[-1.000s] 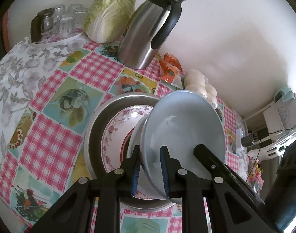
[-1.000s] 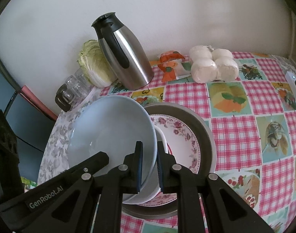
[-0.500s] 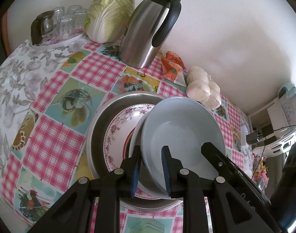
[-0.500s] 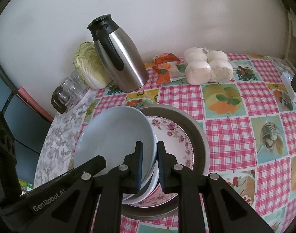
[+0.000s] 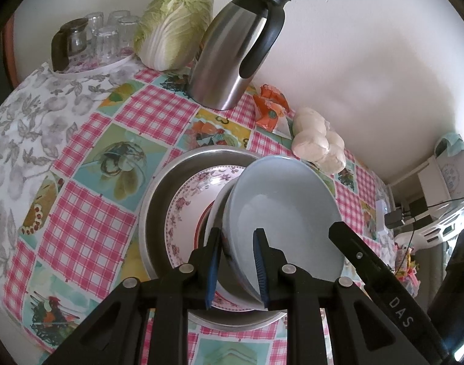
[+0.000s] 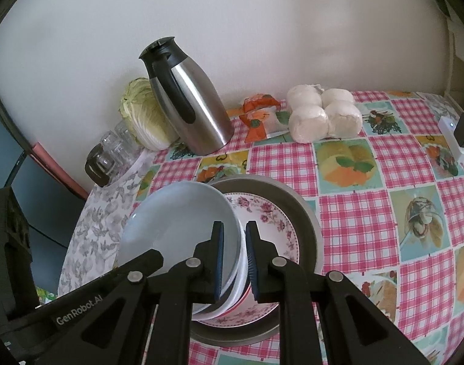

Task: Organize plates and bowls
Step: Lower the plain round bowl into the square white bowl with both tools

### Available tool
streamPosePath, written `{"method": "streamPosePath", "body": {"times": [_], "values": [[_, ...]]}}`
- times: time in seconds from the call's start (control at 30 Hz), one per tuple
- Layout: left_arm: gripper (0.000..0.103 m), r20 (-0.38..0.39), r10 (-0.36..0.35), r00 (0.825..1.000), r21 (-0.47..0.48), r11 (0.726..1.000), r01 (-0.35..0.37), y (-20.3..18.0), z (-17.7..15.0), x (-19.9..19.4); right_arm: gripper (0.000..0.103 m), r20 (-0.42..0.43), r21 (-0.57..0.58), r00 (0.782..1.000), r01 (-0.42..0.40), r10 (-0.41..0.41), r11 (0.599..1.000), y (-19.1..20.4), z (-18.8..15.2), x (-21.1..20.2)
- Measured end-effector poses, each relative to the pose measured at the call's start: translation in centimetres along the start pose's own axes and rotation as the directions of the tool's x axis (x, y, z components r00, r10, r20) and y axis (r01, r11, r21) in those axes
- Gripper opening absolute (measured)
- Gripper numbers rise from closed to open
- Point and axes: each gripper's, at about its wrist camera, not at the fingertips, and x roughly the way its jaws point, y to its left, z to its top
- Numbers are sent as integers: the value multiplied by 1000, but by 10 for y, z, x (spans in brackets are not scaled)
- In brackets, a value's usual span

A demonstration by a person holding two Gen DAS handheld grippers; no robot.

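Observation:
A pale blue bowl [image 5: 280,213] [image 6: 177,219] leans tilted in a white bowl [image 5: 215,213] [image 6: 239,252]. Both sit on a floral plate [image 5: 186,206] [image 6: 271,216] inside a round steel tray [image 5: 159,200] [image 6: 308,213]. My left gripper [image 5: 236,269] is shut on the blue bowl's near rim, one pad inside and one outside. My right gripper [image 6: 235,264] is shut on the opposite rim, and the white bowl's edge also lies between its pads. Each view shows the other gripper's black body across the bowl.
Along the back wall stand a steel thermos jug [image 5: 232,60], a cabbage [image 5: 174,30], glasses on a small tray [image 5: 104,39], an orange packet [image 5: 268,106] and a bag of white buns [image 6: 323,115]. A white box and a black plug [image 6: 457,137] lie at the table's right edge.
The blue bowl has sunk a little and lies flatter on the stack. Both grippers keep their hold on its rim.

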Motion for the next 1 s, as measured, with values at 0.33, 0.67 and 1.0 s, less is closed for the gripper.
{"method": "streamPosePath", "body": {"times": [0.33, 0.67, 1.0], "values": [[29, 6, 20, 1000, 46, 999, -20, -7, -2, 0, 13, -37, -11, 999, 30, -30, 999, -3, -6, 9], [29, 29, 39, 999, 75, 996, -41, -11, 0, -5, 10, -29, -12, 999, 31, -31, 999, -5, -6, 8], [48, 178, 162, 971, 194, 961, -196, -27, -1, -22, 10, -28, -20, 999, 30, -31, 999, -2, -7, 8]]}}
